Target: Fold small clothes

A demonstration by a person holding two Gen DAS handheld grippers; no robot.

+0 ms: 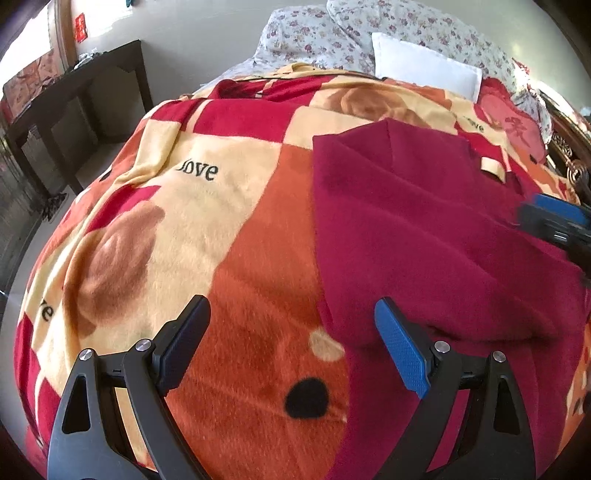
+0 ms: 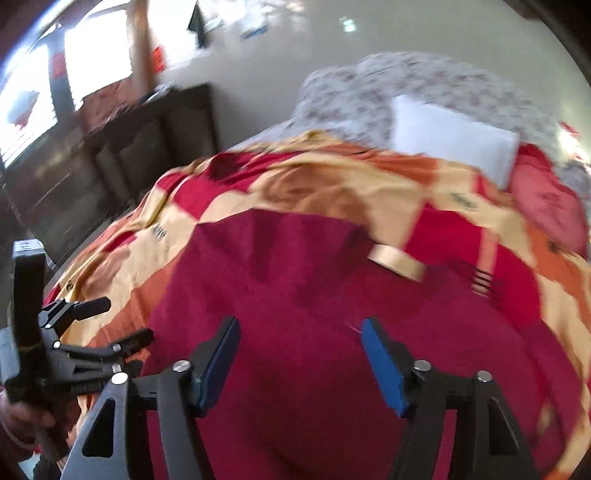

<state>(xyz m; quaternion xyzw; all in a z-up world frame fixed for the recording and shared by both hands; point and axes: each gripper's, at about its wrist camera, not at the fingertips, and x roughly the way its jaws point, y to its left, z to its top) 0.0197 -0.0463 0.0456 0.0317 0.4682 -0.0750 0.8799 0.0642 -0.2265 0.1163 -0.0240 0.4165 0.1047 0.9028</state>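
Note:
A dark red garment (image 1: 424, 236) lies spread on a patterned red, orange and cream blanket (image 1: 207, 229) on a bed. It has a cream cuff (image 1: 493, 166) at its far edge. My left gripper (image 1: 291, 314) is open and empty, just above the garment's near left edge. My right gripper (image 2: 299, 332) is open and empty over the middle of the garment (image 2: 295, 288). The cream cuff (image 2: 397, 262) lies beyond it. The right gripper also shows at the right edge of the left wrist view (image 1: 557, 218), and the left gripper shows at the left of the right wrist view (image 2: 110, 325). The right wrist view is blurred.
A white pillow (image 1: 424, 66) and a floral quilt (image 1: 332, 33) lie at the head of the bed. A red cushion (image 1: 513, 122) sits at the far right. A dark wooden table (image 1: 74, 99) stands left of the bed, by the wall.

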